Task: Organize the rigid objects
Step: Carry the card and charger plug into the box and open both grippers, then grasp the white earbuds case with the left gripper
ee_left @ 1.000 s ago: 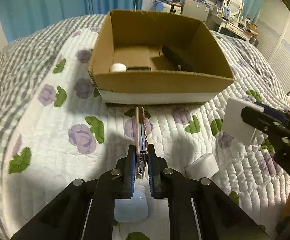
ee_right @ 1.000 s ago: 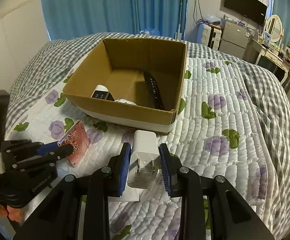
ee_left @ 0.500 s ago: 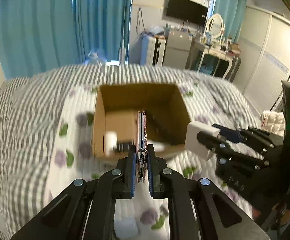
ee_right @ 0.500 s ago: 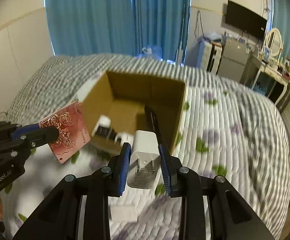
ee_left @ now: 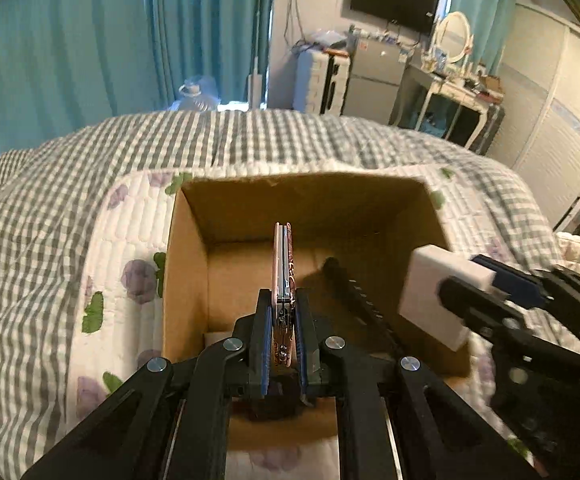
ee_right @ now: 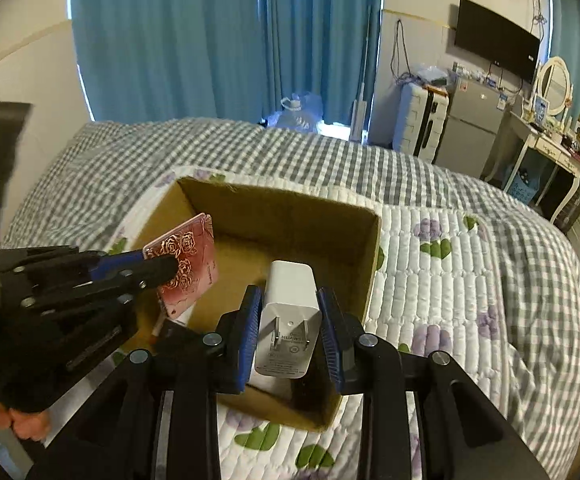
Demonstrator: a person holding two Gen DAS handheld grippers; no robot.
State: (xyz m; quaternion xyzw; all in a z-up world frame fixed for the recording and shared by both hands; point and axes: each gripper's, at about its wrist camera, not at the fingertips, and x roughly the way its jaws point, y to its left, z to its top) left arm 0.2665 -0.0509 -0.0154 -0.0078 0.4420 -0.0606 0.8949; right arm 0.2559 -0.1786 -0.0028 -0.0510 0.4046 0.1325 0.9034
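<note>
An open cardboard box [ee_left: 194, 264] [ee_right: 286, 210] sits on the quilted bed. My left gripper [ee_left: 283, 312] is shut on a thin pink rose-patterned case [ee_left: 283, 264], held edge-on above the box's inside; the case's face shows in the right wrist view [ee_right: 192, 264]. My right gripper [ee_right: 290, 320] is shut on a white wall charger [ee_right: 290, 312], held over the box's near right corner; the charger also shows in the left wrist view [ee_left: 438, 292]. A black remote [ee_left: 354, 288] lies inside the box.
The bed has a floral quilt [ee_right: 450, 280] over a grey checked blanket [ee_left: 42, 220]. Blue curtains [ee_right: 210, 40], a TV [ee_right: 494, 36], a small fridge [ee_right: 470, 124] and a dressing table [ee_left: 458, 92] stand beyond the bed.
Both grippers rose from low over the quilt and moved forward to above the box, each still holding its object. The box now lies directly under the fingers.
</note>
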